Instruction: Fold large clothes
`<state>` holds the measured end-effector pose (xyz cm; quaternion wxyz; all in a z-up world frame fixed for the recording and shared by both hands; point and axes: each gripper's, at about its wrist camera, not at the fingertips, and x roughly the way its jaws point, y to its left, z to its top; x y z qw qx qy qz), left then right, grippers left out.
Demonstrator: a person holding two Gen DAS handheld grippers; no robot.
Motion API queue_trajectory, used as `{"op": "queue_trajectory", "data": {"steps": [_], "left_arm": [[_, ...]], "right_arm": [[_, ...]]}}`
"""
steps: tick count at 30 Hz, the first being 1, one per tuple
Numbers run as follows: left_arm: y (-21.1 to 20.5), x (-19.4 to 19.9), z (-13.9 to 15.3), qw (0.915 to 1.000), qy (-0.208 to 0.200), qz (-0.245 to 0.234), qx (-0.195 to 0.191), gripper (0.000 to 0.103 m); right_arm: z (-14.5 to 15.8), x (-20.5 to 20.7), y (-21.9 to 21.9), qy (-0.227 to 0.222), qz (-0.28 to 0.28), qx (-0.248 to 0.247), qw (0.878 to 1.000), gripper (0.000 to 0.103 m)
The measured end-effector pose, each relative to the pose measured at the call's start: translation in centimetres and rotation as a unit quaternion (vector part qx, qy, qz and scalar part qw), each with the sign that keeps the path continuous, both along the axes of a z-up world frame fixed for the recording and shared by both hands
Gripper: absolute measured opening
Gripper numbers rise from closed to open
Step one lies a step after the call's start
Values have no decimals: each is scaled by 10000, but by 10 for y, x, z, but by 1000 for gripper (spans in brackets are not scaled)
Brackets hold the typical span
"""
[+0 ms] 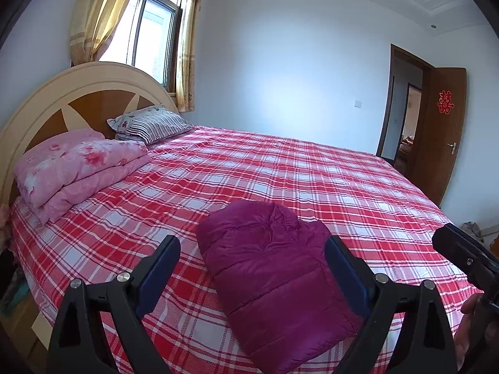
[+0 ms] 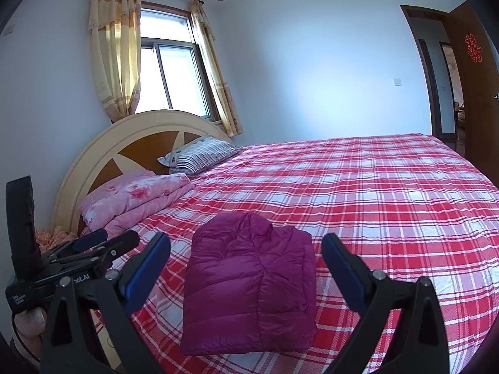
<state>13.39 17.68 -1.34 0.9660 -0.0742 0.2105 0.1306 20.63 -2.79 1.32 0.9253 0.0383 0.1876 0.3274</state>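
Magenta jacket (image 1: 274, 277): quilted and puffy, folded into a compact bundle on the bed's near edge, at 6 o'clock from the bed's middle.
Left claw (image 1: 252, 249): my fingers stand wide apart above the bundle, gripping nothing.
Right claw (image 2: 246, 246): also spread wide over the jacket, holding nothing; it sits at 3 o'clock from my left claw.
Plaid sheet (image 1: 312, 171): red and white, lying flat under the jacket.
Pink quilt (image 1: 78, 168): folded at 10 o'clock, near the headboard (image 1: 90, 84).
Striped pillow (image 1: 152, 124): at 11 o'clock, beside the quilt.
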Motion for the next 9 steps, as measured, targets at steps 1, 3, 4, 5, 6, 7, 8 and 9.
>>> {"op": "queue_trajectory", "data": {"steps": [1, 3, 4, 5, 6, 7, 8, 9], "left_arm": [[0, 0, -1, 10000, 6, -4, 30, 94], [-1, 1, -2, 9999, 14, 41, 122, 94], [-2, 1, -3, 9999, 18, 36, 150, 94], [-2, 1, -3, 9998, 21, 35, 179, 94], [-3, 1, -4, 9998, 29, 42, 207, 94], [-3, 1, -5, 9997, 33, 40, 222, 94], [-3, 2, -5, 9998, 43, 25, 215, 94], [-3, 2, -6, 9998, 54, -3, 200, 94]], "right_arm": [[-1, 0, 0, 7, 3, -7, 10000, 99], [-2, 0, 1, 25, 7, -16, 10000, 99], [-3, 1, 1, 37, 5, -23, 10000, 99], [-3, 1, 1, 48, 0, -29, 10000, 99], [-4, 1, 1, 61, -3, -35, 10000, 99], [-5, 1, 1, 73, -5, -38, 10000, 99], [-5, 1, 1, 80, -8, -40, 10000, 99], [-5, 1, 1, 88, -11, -42, 10000, 100]]}}
